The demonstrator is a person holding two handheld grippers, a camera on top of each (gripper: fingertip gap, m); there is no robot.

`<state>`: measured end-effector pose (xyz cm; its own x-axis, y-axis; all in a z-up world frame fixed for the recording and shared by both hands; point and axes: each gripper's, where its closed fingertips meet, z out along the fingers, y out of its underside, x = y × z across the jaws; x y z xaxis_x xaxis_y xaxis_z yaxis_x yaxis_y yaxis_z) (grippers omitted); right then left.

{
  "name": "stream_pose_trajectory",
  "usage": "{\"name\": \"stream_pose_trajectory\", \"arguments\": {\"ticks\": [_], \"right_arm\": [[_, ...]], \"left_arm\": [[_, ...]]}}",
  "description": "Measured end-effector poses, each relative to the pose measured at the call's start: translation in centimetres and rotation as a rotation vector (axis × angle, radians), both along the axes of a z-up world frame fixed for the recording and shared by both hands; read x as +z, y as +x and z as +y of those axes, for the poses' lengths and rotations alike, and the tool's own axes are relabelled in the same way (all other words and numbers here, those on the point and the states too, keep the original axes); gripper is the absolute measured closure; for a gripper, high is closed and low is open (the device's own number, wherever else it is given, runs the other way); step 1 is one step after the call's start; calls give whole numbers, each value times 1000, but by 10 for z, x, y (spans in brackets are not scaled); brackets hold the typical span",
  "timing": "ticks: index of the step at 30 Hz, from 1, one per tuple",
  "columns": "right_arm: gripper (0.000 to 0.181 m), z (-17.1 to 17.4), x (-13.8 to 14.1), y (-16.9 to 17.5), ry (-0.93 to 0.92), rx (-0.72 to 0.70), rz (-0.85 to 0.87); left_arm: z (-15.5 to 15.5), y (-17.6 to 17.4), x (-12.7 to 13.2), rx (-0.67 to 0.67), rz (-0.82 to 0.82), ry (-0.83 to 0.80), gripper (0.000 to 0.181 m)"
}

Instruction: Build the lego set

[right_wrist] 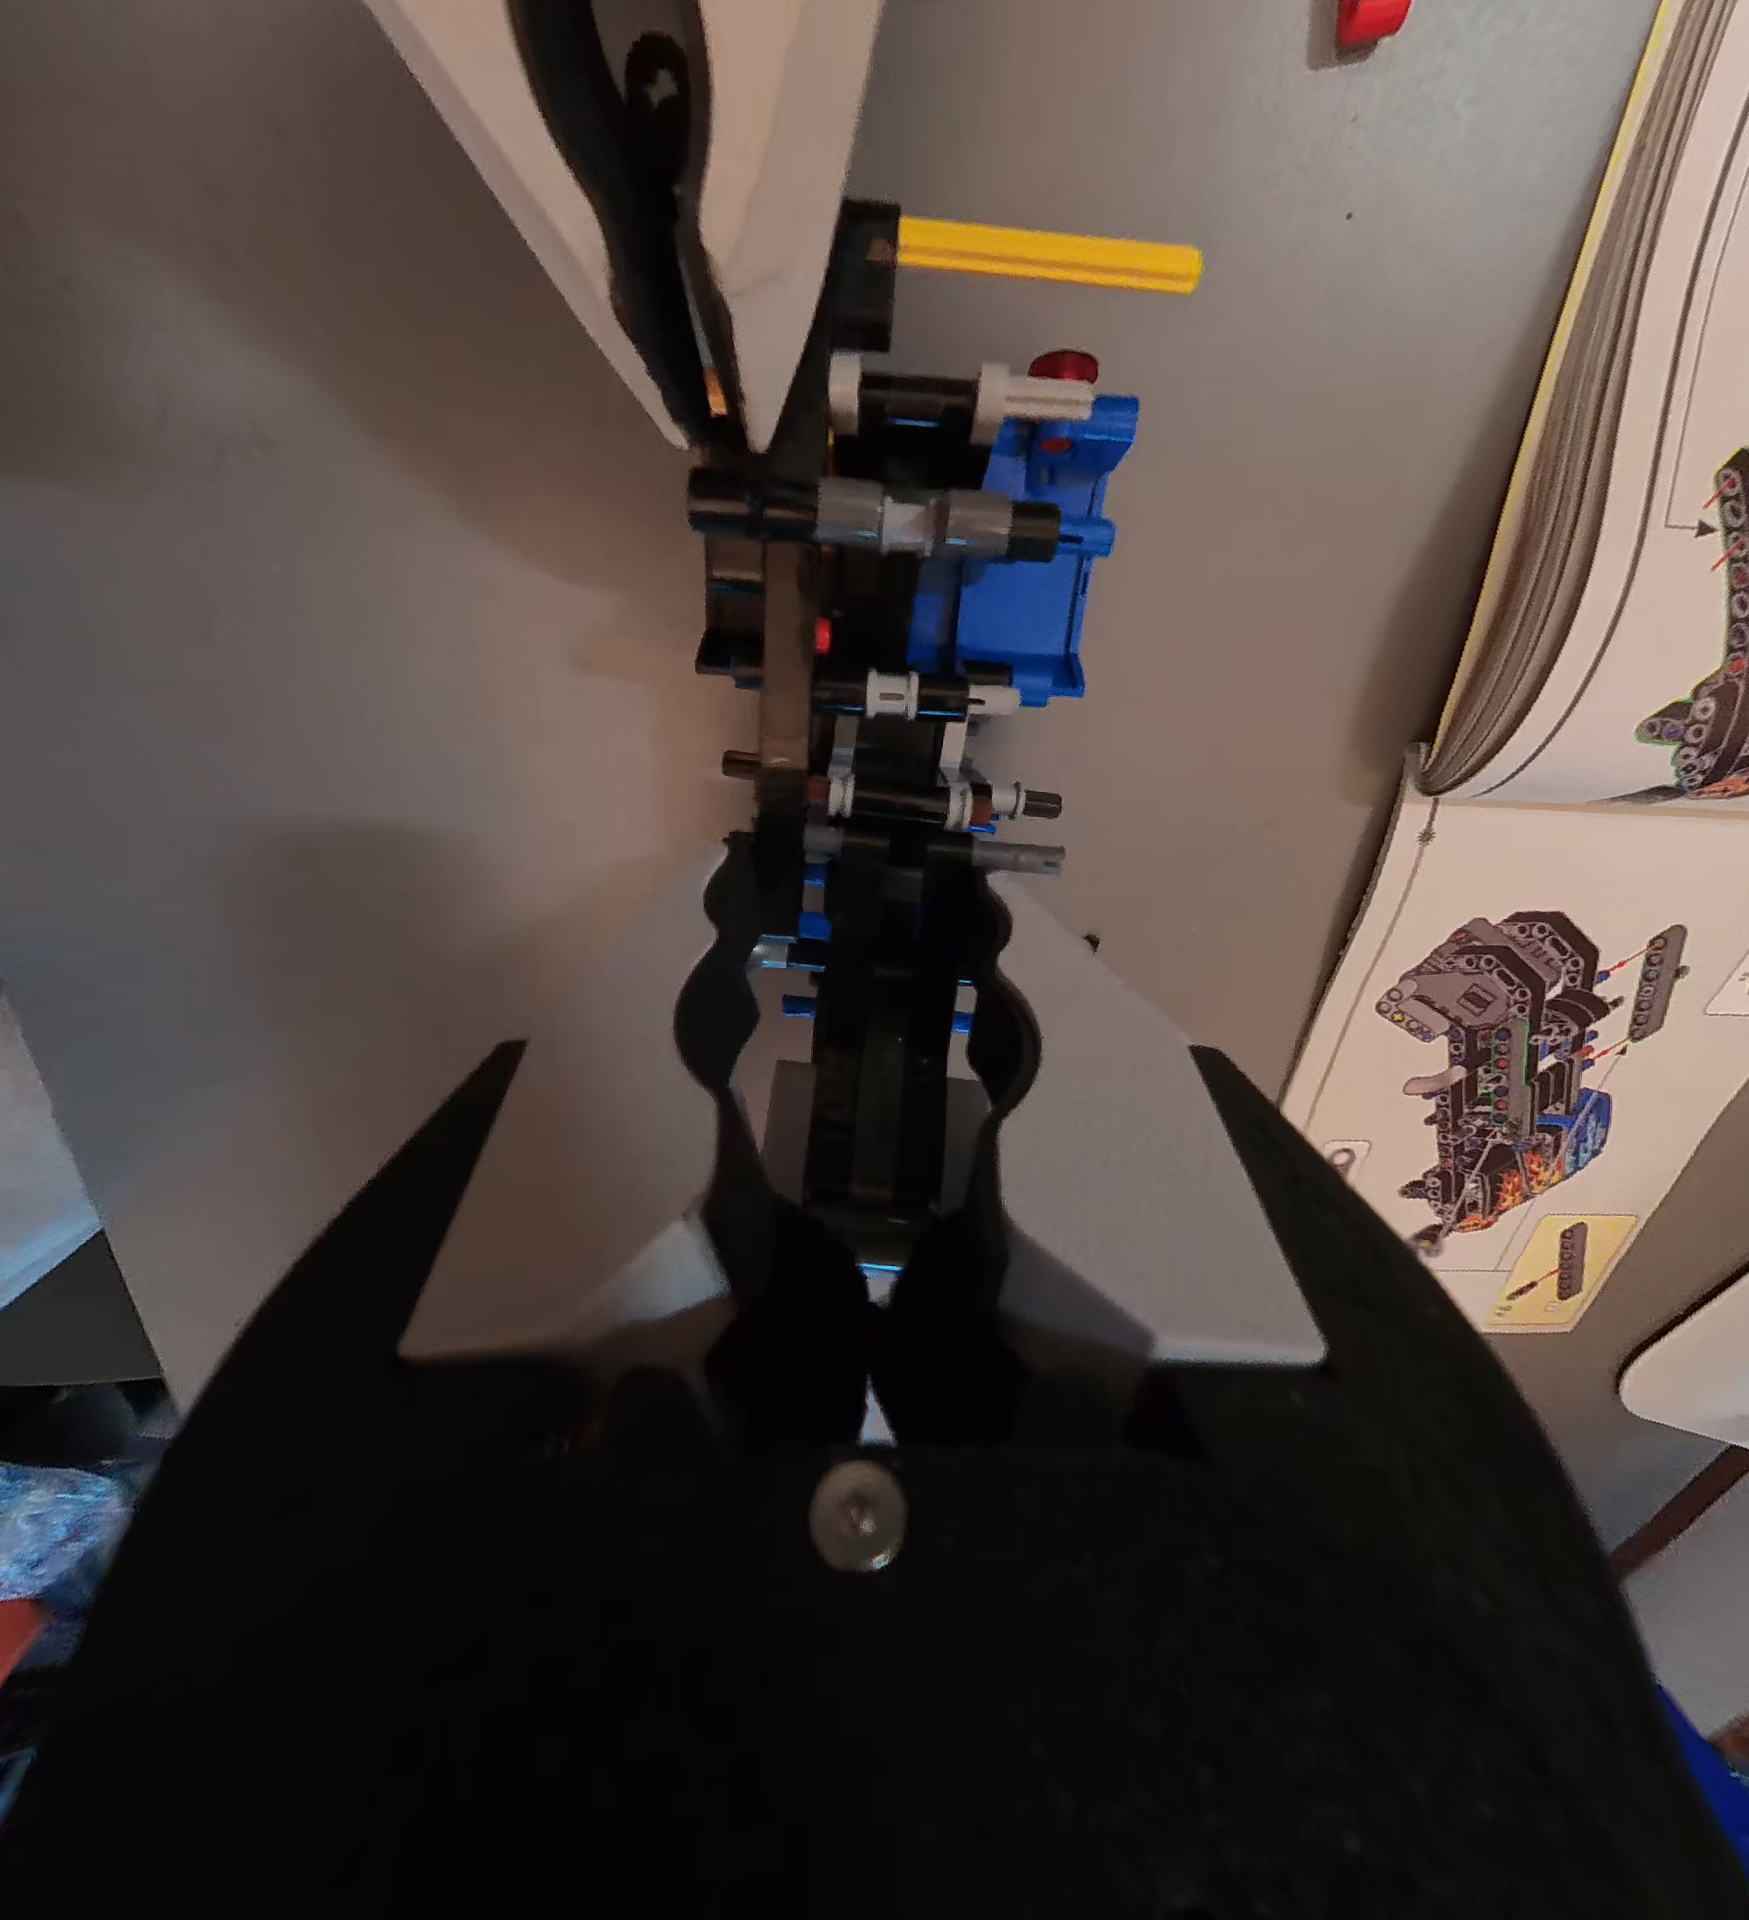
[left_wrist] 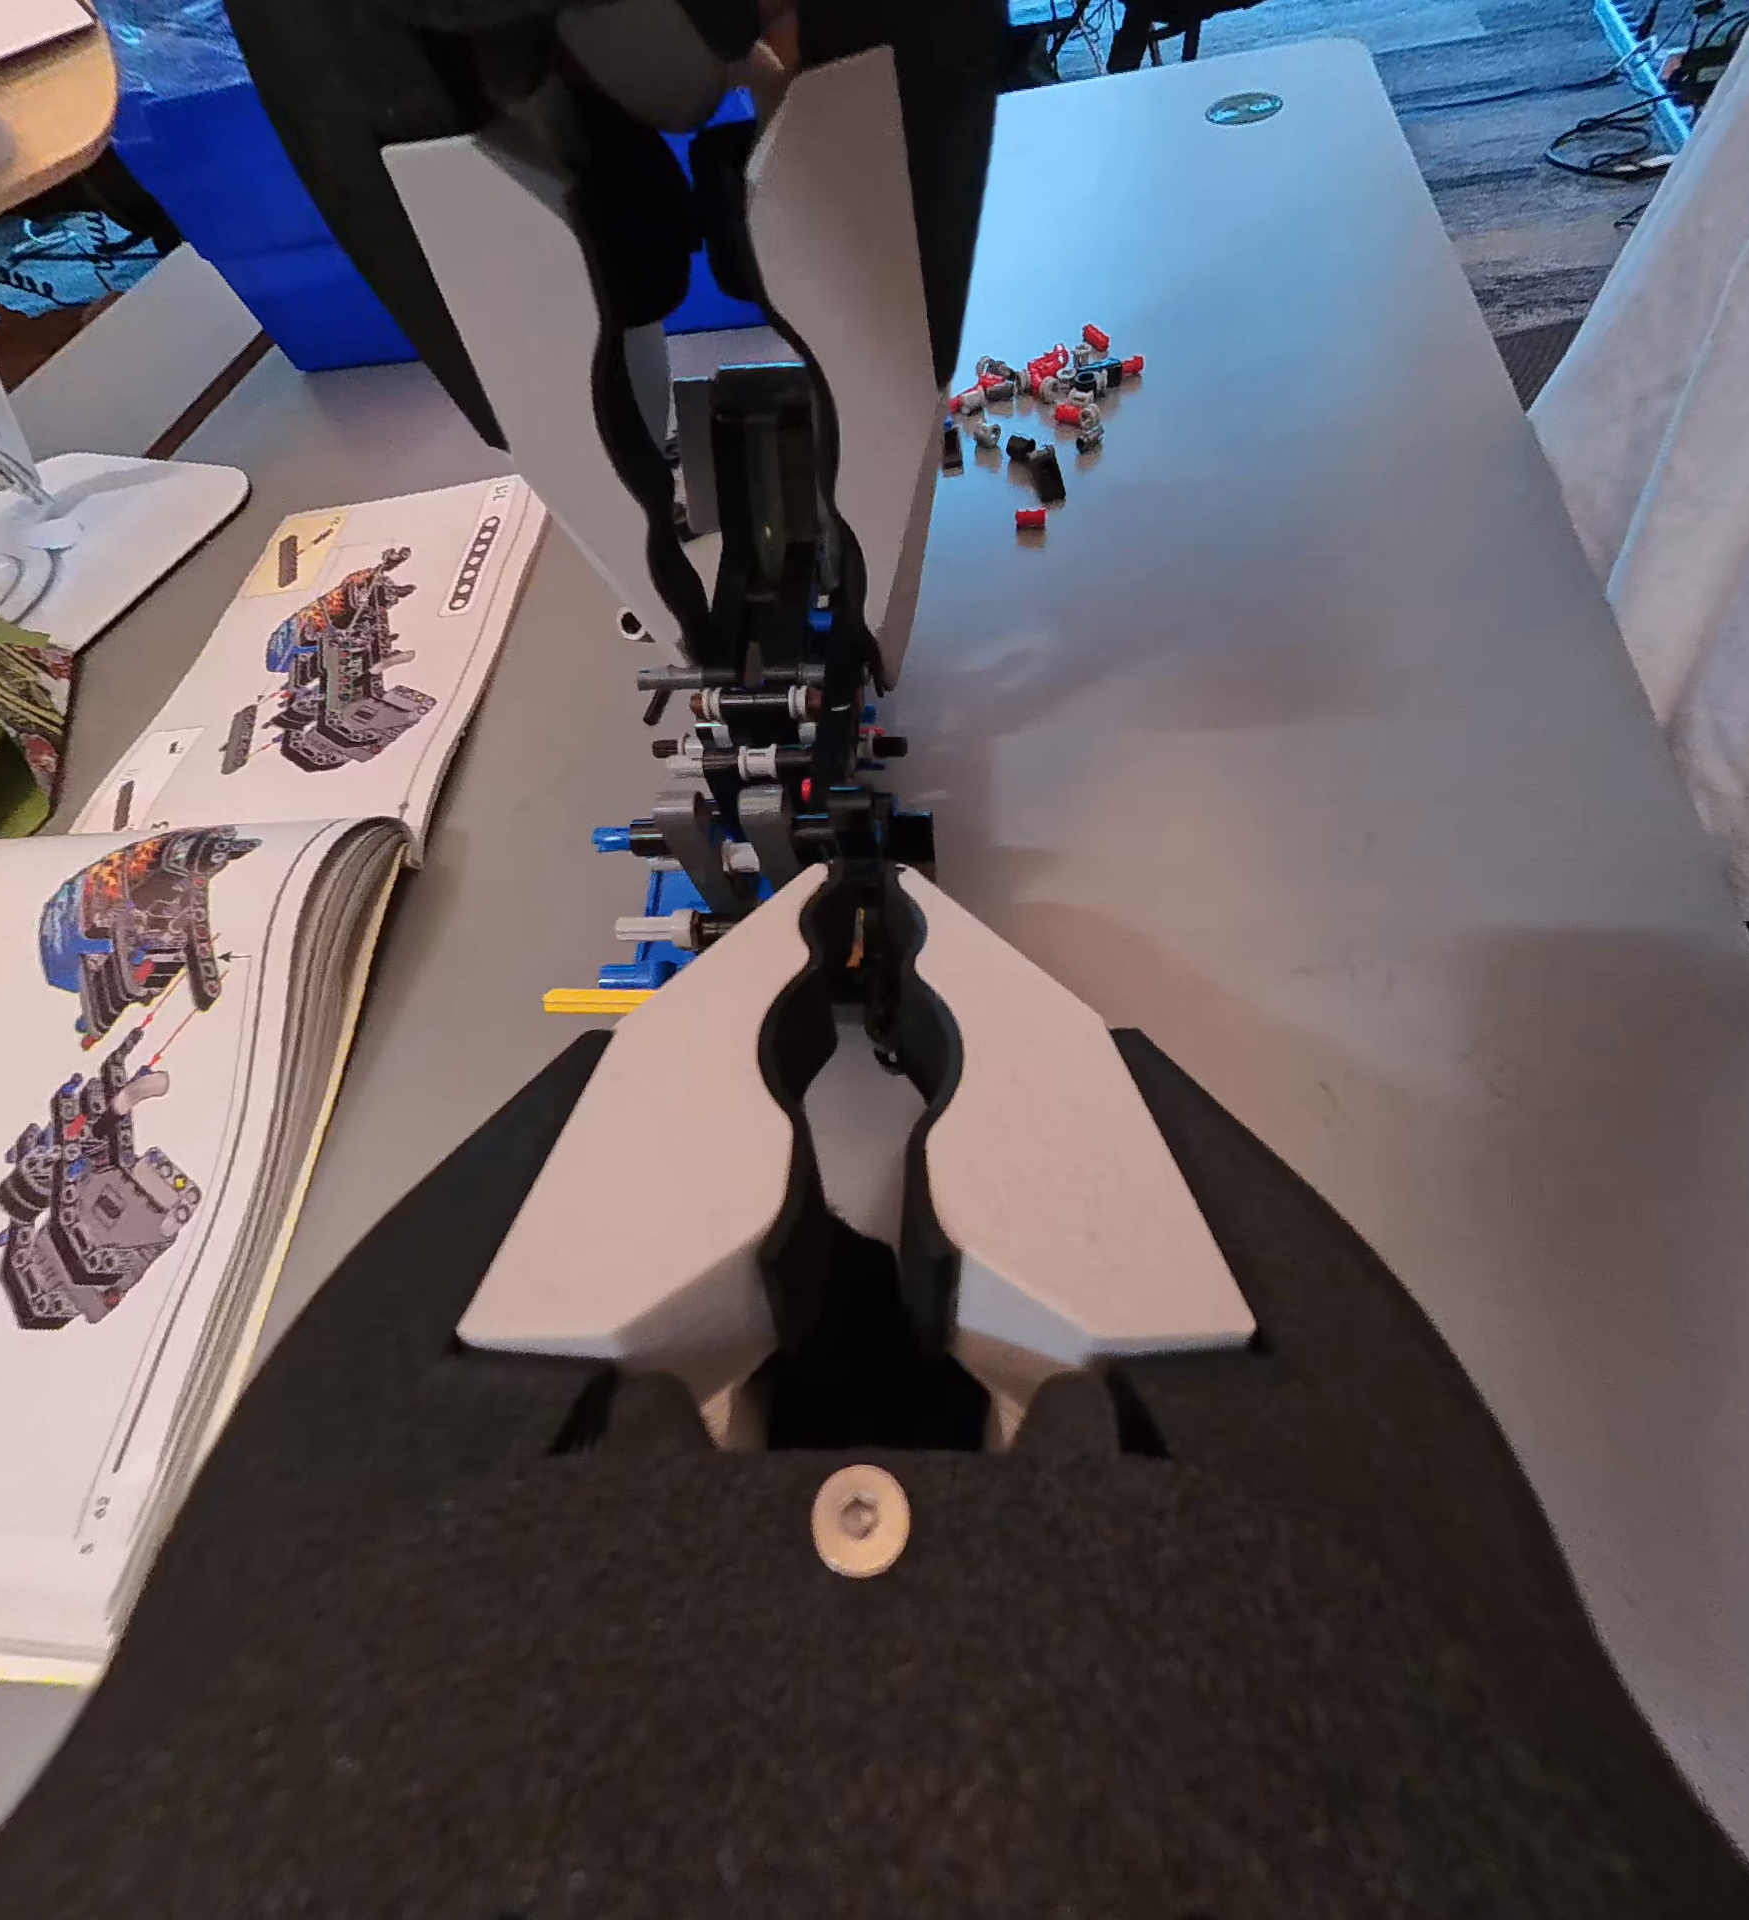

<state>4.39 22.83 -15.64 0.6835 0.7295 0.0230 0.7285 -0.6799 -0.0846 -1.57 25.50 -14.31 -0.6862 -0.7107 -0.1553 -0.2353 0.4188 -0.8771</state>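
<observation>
A half-built lego assembly (left_wrist: 776, 790) of black, grey and blue parts, with a yellow axle (left_wrist: 595, 1001) sticking out, is held between both grippers above the grey table (left_wrist: 1265, 727). My left gripper (left_wrist: 854, 878) is shut on the near end's black beam. My right gripper (left_wrist: 776, 665) comes in from the far side and is shut on the other end. In the right wrist view the assembly (right_wrist: 901, 623) runs up from my right gripper (right_wrist: 875, 862) to the left gripper (right_wrist: 730, 447), with the yellow axle (right_wrist: 1046, 268) pointing right.
An open instruction booklet (left_wrist: 174, 1091) lies left of the assembly and shows in the right wrist view (right_wrist: 1628, 987). Several loose red, grey and black pieces (left_wrist: 1052, 405) lie at the far right. A white lamp base (left_wrist: 91, 530), a blue box (left_wrist: 257, 239) and a white cloth (left_wrist: 1732, 520) border the table. Tip to tip, the grippers are about 7 cm apart.
</observation>
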Motion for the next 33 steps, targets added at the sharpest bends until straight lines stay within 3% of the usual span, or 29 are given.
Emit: {"name": "stream_pose_trajectory", "arguments": {"ticks": [1, 17, 20, 23, 26, 33], "right_arm": [[144, 0, 0, 0, 7, 21, -13], [142, 1, 0, 1, -2, -60, 5], [137, -1, 5, 2, 8, -64, 7], [144, -1, 12, 3, 12, -85, 27], [143, -5, 11, 2, -2, -81, 44], [145, 0, 6, 4, 26, -38, -1]], "left_arm": [[-2, -1, 0, -7, 8, -8, 180], [-2, 2, 1, 8, 13, -32, 181], [4, -1, 9, -2, -15, -47, 171], [12, -6, 16, -38, -27, -53, 156], [15, -13, 4, -84, 49, -31, 144], [10, -13, -5, -99, 37, 2, 146]]}}
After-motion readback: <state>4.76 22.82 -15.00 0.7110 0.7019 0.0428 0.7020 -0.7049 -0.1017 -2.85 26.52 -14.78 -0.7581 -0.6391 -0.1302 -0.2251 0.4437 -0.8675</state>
